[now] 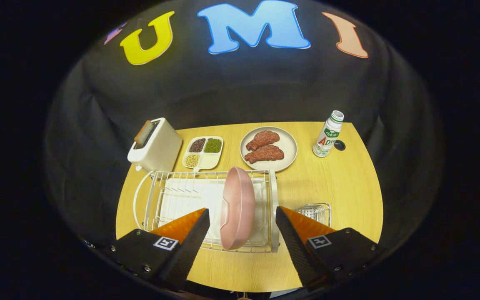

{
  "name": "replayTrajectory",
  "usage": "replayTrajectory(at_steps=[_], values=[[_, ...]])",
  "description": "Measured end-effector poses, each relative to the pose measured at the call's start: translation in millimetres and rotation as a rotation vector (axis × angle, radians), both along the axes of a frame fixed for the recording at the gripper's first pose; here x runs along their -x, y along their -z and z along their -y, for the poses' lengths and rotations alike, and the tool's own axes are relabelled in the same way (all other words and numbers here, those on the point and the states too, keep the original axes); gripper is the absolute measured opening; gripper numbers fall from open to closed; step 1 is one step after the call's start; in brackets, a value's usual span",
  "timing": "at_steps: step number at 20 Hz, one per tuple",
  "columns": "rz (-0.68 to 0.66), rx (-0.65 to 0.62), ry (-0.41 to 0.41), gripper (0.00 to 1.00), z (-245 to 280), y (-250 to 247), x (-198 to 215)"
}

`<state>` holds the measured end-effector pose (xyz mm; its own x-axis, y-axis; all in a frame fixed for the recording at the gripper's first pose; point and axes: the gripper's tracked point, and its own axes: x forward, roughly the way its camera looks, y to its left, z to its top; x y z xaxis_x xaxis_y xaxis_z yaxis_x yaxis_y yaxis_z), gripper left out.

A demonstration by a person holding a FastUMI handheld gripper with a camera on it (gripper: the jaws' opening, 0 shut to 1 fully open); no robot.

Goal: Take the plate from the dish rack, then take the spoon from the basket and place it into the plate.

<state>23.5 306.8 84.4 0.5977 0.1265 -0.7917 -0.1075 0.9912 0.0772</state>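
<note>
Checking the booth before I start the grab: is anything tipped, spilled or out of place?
Nothing stands out. The pink plate stands on edge in the dish rack, as it should, between the open hand-held gripper fingers. The bottle is upright, and the toaster sits level.

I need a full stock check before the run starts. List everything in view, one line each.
pink plate: 1, pink, on edge in the dish rack, between and just beyond the fingers
dish rack: 1, white wire, near middle of the table
wire basket: 1, metal, right of the rack; contents too small to tell
toaster: 1, cream, slice in slot, behind the rack
divided dish: 1, cream, holding beans, beside the toaster
round plate: 1, beige, two meat pieces, behind the rack
bottle: 1, white and green, far right
table: 1, wooden
gripper: 1, fingers orange and black, open, touching nothing
</note>
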Motion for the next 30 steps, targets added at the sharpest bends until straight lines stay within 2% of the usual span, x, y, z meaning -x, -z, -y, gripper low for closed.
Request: replayTrajectory(at_steps=[3,4,6,7,8,9,10,11,13,14,23,30], values=[[-0.053,0.072,0.037,0.95,4.4,17.5,-14.1],[-0.081,0.084,0.049,0.84,3.2,24.8,-17.2],[-0.125,0.108,0.068,0.83,3.1,40.2,-21.9],[-0.137,0.143,0.086,0.8,7.3,44.9,-23.2],[-0.135,0.191,0.11,0.63,14.1,48.1,-25.3],[-0.128,0.23,0.141,0.53,19.1,53.5,-27.1],[-0.117,0.258,0.181,0.29,20.3,55.0,-25.4],[-0.114,0.288,0.201,0.14,16.0,60.2,-23.9],[-0.066,0.341,0.203,0.15,11.4,52.1,-25.9],[-0.067,0.367,0.196,0.08,5.6,55.3,-21.7],[-0.046,0.493,0.202,0.08,14.7,14.6,-19.1],[0.036,0.376,0.186,0.07,23.8,-31.4,-2.8]])
